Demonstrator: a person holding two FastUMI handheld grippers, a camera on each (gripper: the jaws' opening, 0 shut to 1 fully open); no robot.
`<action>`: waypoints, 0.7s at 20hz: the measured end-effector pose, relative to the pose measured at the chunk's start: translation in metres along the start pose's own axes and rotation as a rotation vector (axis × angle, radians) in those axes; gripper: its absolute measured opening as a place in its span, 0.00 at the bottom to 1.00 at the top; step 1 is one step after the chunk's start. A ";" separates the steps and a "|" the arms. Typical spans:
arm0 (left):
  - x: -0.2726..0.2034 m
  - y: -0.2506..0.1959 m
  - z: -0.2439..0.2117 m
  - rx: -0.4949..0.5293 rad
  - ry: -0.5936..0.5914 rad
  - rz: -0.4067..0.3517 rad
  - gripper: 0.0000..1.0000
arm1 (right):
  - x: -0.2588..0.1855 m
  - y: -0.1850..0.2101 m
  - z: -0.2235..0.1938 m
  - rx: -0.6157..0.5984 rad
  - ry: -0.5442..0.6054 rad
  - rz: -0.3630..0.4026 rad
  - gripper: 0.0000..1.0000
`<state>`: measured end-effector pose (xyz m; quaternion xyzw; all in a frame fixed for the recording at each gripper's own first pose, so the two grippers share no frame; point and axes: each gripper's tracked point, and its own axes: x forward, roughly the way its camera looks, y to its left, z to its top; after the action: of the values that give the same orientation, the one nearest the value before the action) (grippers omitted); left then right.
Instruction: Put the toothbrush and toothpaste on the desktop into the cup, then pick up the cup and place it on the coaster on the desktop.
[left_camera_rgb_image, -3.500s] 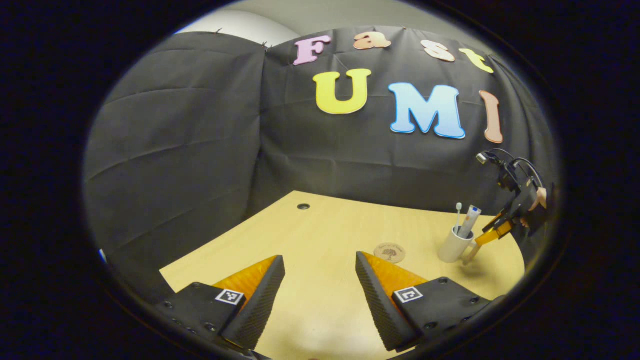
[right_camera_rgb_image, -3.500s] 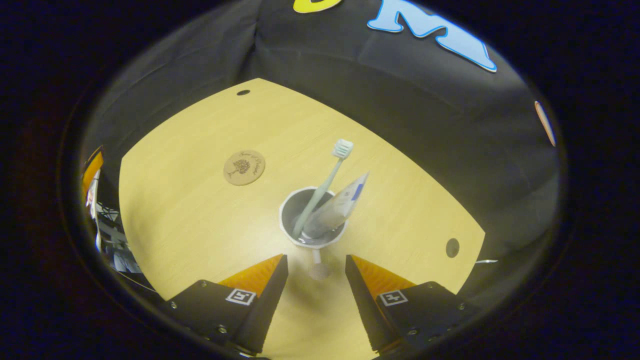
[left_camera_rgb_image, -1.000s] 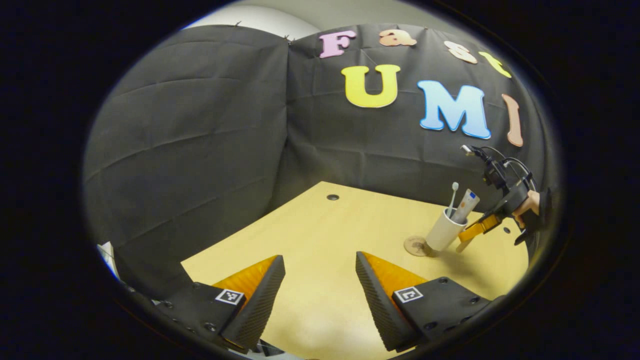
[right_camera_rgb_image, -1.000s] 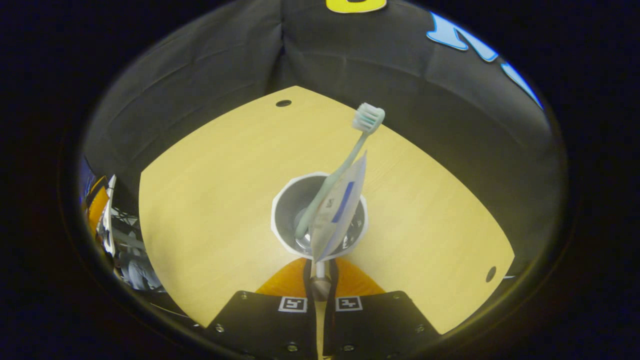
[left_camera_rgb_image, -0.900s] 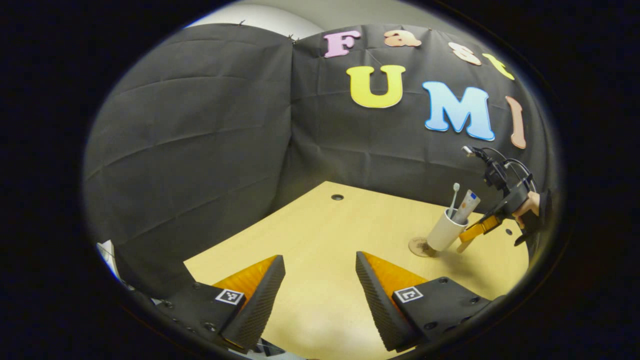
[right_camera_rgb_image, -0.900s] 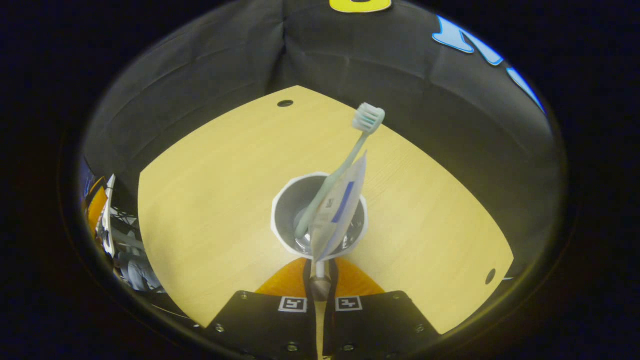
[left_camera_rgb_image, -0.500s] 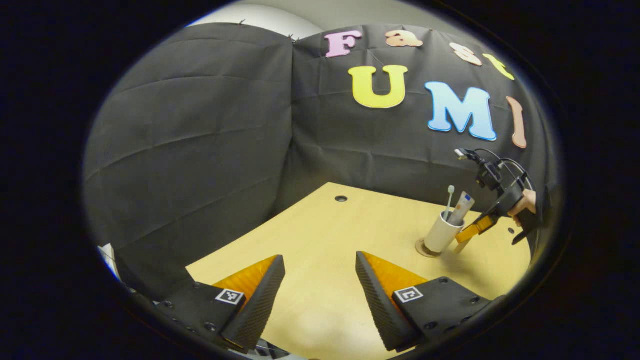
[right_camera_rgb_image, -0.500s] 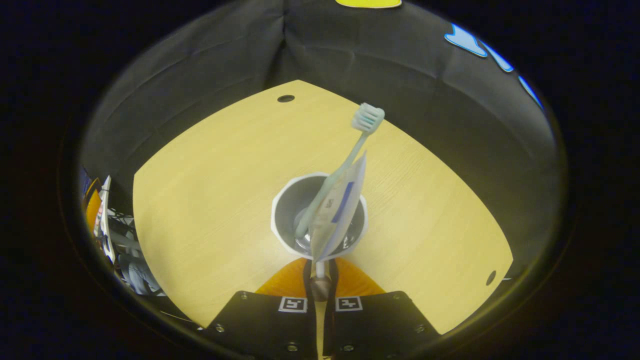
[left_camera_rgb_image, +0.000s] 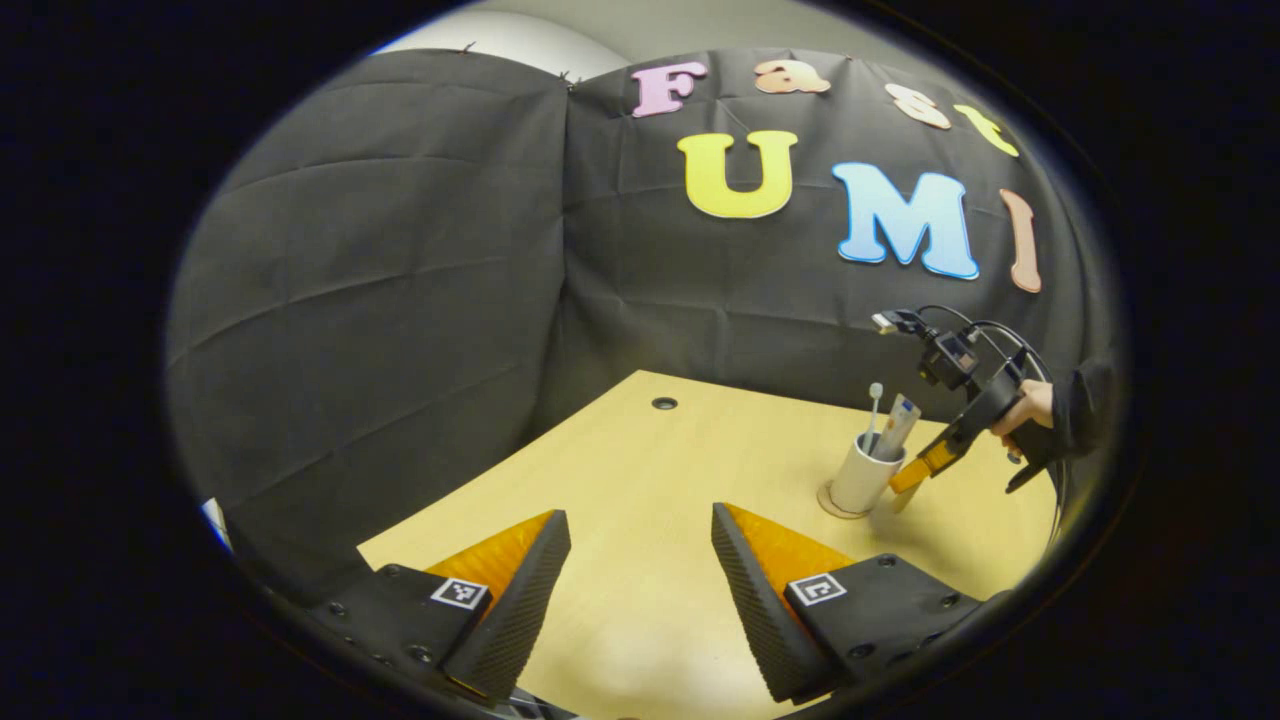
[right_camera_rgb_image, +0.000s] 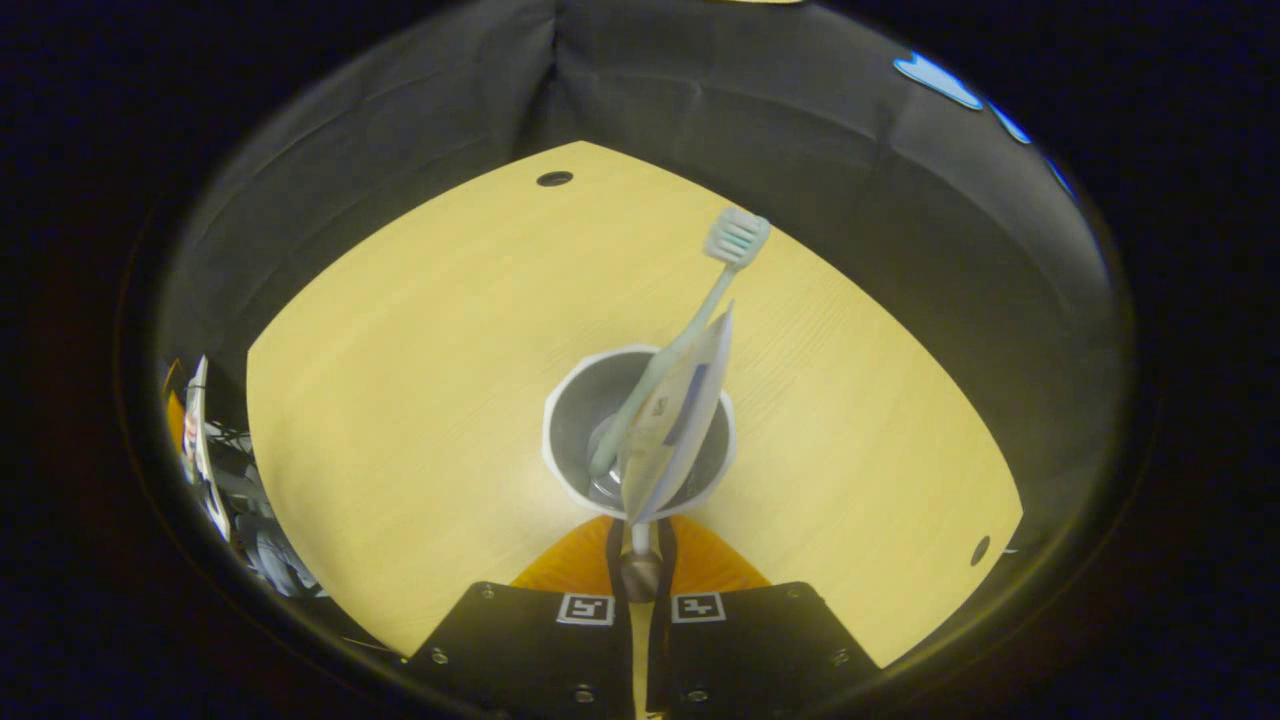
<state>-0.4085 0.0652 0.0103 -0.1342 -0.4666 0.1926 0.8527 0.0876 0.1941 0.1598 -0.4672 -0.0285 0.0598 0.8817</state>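
- Clamped on the cup's handle (right_camera_rgb_image: 640, 560), the right gripper (right_camera_rgb_image: 640, 545) holds the cup (right_camera_rgb_image: 638, 430) directly ahead.
- Cup (left_camera_rgb_image: 860, 475) sits on the coaster (left_camera_rgb_image: 832, 503), holding toothbrush (right_camera_rgb_image: 690, 320) and toothpaste (right_camera_rgb_image: 672, 420).
- Left gripper (left_camera_rgb_image: 640, 555) gapes wide, well apart from the cup.

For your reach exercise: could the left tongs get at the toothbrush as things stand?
Probably yes. The left tongs are open with bare desk ahead, and the toothbrush sticks up from the cup, though the right tongs crowd its far side.

Coaster (left_camera_rgb_image: 832, 503) mostly hidden under cup (left_camera_rgb_image: 858, 475); contact seemingly flat.
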 end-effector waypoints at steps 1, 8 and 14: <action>0.001 -0.001 -0.001 0.000 0.002 -0.002 0.92 | 0.003 0.000 0.002 -0.002 -0.008 0.004 0.10; 0.003 -0.011 -0.004 0.000 0.015 -0.018 0.93 | 0.003 0.002 -0.002 0.003 0.000 0.011 0.16; 0.000 -0.018 -0.001 0.013 0.012 -0.028 0.92 | 0.007 0.007 -0.003 -0.071 -0.007 -0.022 0.45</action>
<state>-0.4043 0.0492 0.0174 -0.1231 -0.4620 0.1831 0.8590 0.0938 0.1964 0.1520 -0.4975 -0.0390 0.0505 0.8651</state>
